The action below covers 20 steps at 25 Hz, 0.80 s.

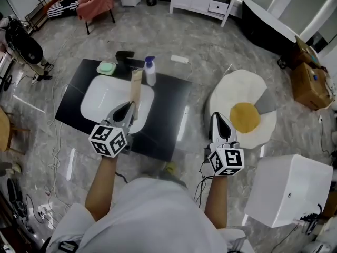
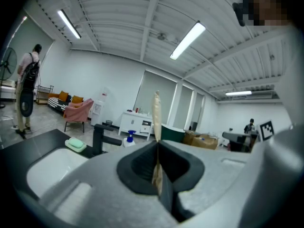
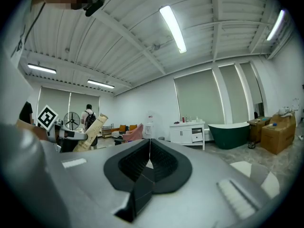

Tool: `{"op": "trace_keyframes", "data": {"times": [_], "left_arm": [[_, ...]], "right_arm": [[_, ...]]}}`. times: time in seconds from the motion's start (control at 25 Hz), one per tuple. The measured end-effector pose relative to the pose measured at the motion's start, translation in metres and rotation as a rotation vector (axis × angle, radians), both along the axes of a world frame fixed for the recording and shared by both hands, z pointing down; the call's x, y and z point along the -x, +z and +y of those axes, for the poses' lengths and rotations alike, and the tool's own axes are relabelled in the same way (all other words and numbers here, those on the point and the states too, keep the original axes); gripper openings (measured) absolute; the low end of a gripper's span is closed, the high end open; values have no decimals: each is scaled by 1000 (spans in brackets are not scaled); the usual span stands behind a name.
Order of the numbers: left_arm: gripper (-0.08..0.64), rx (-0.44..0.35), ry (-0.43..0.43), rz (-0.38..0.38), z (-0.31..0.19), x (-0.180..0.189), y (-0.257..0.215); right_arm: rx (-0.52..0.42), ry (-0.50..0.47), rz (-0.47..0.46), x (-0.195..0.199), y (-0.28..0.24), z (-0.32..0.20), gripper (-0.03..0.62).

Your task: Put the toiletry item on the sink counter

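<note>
- Clamping the near end of a beige tube [image 1: 136, 88], the left claw [image 1: 128, 114] has both jaws pressed onto it. The left gripper view shows the tube [image 2: 156, 112] edge-on in the slot where the jaws of the left claw [image 2: 157, 145] meet.
- The tube's long axis carries on the claw's own line, pointing away from the person, with most of its length sticking out past the jaw tips.
- From the right gripper view the tube [image 3: 91, 131] slants up and to the right, its wider flat end being the free, far one.
- In the head view the tube lies over the white sink [image 1: 97, 96] set in the black tabletop [image 1: 169, 109]. Its far end lines up just beside the spray bottle [image 1: 150, 70] and near the black faucet [image 1: 129, 60].
- Whether that far end touches anything cannot be told from the head view. In the left gripper view it stands free against the room behind.
- A green soap [image 1: 106, 67] sits on the tabletop at the sink's far left corner, well apart from the tube.
- The right claw [image 1: 220, 126] is off the tabletop's right edge, over the floor beside the egg-shaped rug [image 1: 263, 128].
- Its own view shows the right claw [image 3: 150, 151] clenched, jaws together with nothing between them.
</note>
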<state>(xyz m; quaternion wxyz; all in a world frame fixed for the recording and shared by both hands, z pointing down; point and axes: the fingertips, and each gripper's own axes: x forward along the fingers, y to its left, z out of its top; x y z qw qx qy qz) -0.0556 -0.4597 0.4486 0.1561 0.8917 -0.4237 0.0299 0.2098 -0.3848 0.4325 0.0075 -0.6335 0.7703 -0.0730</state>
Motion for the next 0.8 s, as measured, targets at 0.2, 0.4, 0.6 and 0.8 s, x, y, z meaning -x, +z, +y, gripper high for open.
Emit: {"op": "trace_keyframes", "data": {"times": [0.2,0.4,0.6,0.8], "left_arm": [[0,49,-13,-35,-11,-24,25],[2,108,-20,-75,-18,-41,55],[2,182,-27,-109,-21,-56,90],[2,267,-40,-131,-29,-67,127]], "right_arm": [[-6,-26,-9,-20,8,-15,3],[-10,-29,-14,-37,12,-28,3],[-11,-45,-23,-43,18,-38,3],[-6,-46,-29,-52,23,-49,3]]}}
